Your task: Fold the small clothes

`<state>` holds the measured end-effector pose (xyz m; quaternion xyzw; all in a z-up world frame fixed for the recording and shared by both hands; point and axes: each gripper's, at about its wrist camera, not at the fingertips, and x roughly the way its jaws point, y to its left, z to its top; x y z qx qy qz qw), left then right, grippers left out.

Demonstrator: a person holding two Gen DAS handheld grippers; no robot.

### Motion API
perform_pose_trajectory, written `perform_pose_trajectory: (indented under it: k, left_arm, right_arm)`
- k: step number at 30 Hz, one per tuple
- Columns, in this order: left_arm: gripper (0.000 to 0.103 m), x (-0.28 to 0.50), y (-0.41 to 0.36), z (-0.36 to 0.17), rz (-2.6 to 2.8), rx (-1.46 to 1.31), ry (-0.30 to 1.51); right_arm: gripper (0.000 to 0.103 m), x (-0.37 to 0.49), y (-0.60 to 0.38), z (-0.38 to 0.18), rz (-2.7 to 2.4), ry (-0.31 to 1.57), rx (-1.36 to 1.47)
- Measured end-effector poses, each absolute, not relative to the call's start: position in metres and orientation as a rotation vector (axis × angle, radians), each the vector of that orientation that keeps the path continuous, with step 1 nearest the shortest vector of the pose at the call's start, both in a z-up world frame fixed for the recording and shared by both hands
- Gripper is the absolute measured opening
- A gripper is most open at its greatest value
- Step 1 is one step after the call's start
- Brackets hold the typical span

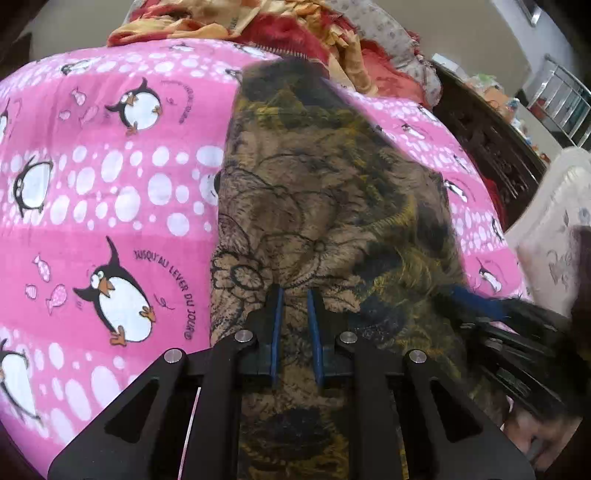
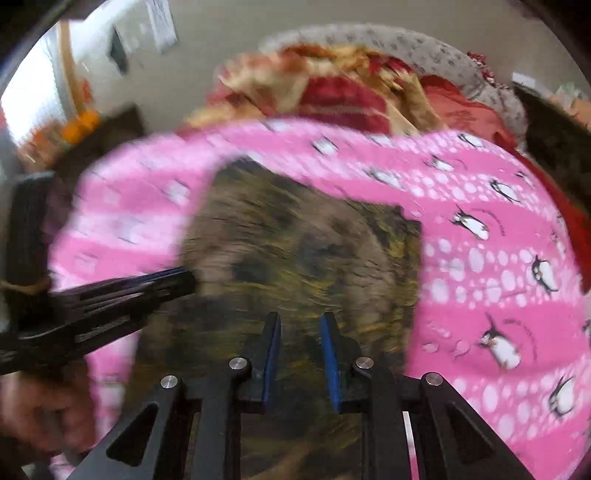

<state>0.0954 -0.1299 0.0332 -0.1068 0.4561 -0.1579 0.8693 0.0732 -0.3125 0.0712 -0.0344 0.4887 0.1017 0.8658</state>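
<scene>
Garment (image 1: 317, 206) mid-fold on the bed, both grippers pinching its near edge.

Brown floral cloth lies on the pink penguin sheet (image 1: 110, 184), running from 6 o'clock up toward 12 in the left wrist view, with a heap of red and yellow laundry (image 1: 295, 26) beyond it. The left gripper (image 1: 295, 295) has its jaws nearly closed on a fold of the cloth; the right gripper (image 2: 299, 321) is likewise narrowly set with cloth between its pads, though blur hides the contact. In the left view the right gripper sits at about 4 o'clock. Judging by this, the near edge is being carried over; next it should be laid squarely on the far edge, then released.
</scene>
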Motion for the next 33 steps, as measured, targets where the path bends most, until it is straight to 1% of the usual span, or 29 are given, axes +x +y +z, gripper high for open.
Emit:
perform_pose_trajectory:
  k: [1, 4, 6, 8, 9, 10, 11, 12, 13, 16, 18, 21, 26, 27, 28, 30, 32, 33]
  left_arm:
    - [0.013, 0.094, -0.131, 0.037, -0.336, -0.196, 0.956]
    - [0.013, 0.098, -0.124, 0.061, -0.361, -0.23, 0.944]
    - [0.013, 0.108, -0.12, 0.083, -0.344, -0.253, 0.865]
    - [0.021, 0.127, -0.124, 0.096, -0.325, -0.248, 0.815]
    - [0.031, 0.142, -0.131, 0.1, -0.304, -0.234, 0.801]
    - [0.035, 0.153, -0.137, 0.101, -0.284, -0.227, 0.79]
    - [0.036, 0.163, -0.142, 0.1, -0.272, -0.223, 0.78]
    - [0.039, 0.174, -0.148, 0.095, -0.262, -0.212, 0.768]
    - [0.044, 0.184, -0.154, 0.089, -0.255, -0.194, 0.765]
    - [0.046, 0.201, -0.158, 0.057, -0.223, -0.178, 0.816]
    - [0.048, 0.196, -0.165, 0.052, -0.217, -0.137, 0.763]
    - [0.051, 0.196, -0.172, 0.048, -0.196, -0.093, 0.74]
    - [0.052, 0.205, -0.176, 0.05, -0.198, -0.083, 0.751]
    - [0.057, 0.205, -0.175, 0.051, -0.208, -0.082, 0.77]
    - [0.064, 0.206, -0.176, 0.054, -0.232, -0.076, 0.802]
    - [0.066, 0.21, -0.171, 0.068, -0.316, -0.054, 0.911]
    - [0.066, 0.198, -0.151, 0.085, -0.395, -0.098, 0.923]
    - [0.075, 0.184, -0.133, 0.093, -0.431, -0.122, 0.895]
  right_arm:
    - [0.02, 0.077, -0.325, 0.057, 0.235, 1.052, -0.013]
    - [0.02, 0.079, -0.331, 0.069, 0.255, 1.063, 0.029]
    - [0.021, 0.079, -0.334, 0.081, 0.233, 1.082, 0.036]
    - [0.022, 0.088, -0.333, 0.098, 0.197, 1.044, 0.079]
    - [0.023, 0.095, -0.335, 0.106, 0.187, 1.019, 0.115]
    - [0.024, 0.102, -0.334, 0.112, 0.176, 0.996, 0.157]
    - [0.028, 0.11, -0.331, 0.116, 0.16, 0.971, 0.18]
    - [0.035, 0.119, -0.327, 0.118, 0.139, 0.944, 0.184]
    - [0.037, 0.127, -0.323, 0.116, 0.113, 0.919, 0.182]
    - [0.037, 0.155, -0.311, 0.088, 0.074, 0.915, 0.094]
    - [0.044, 0.154, -0.319, 0.063, 0.094, 0.907, 0.122]
    - [0.045, 0.151, -0.331, 0.06, 0.13, 0.877, 0.206]
    - [0.047, 0.162, -0.329, 0.056, 0.13, 0.88, 0.21]
    - [0.048, 0.163, -0.33, 0.057, 0.134, 0.879, 0.216]
    - [0.048, 0.162, -0.332, 0.058, 0.149, 0.882, 0.234]
    - [0.053, 0.167, -0.336, 0.06, 0.19, 0.916, 0.278]
    - [0.052, 0.162, -0.348, 0.074, 0.213, 0.967, 0.286]
    - [0.053, 0.152, -0.358, 0.086, 0.216, 0.939, 0.291]
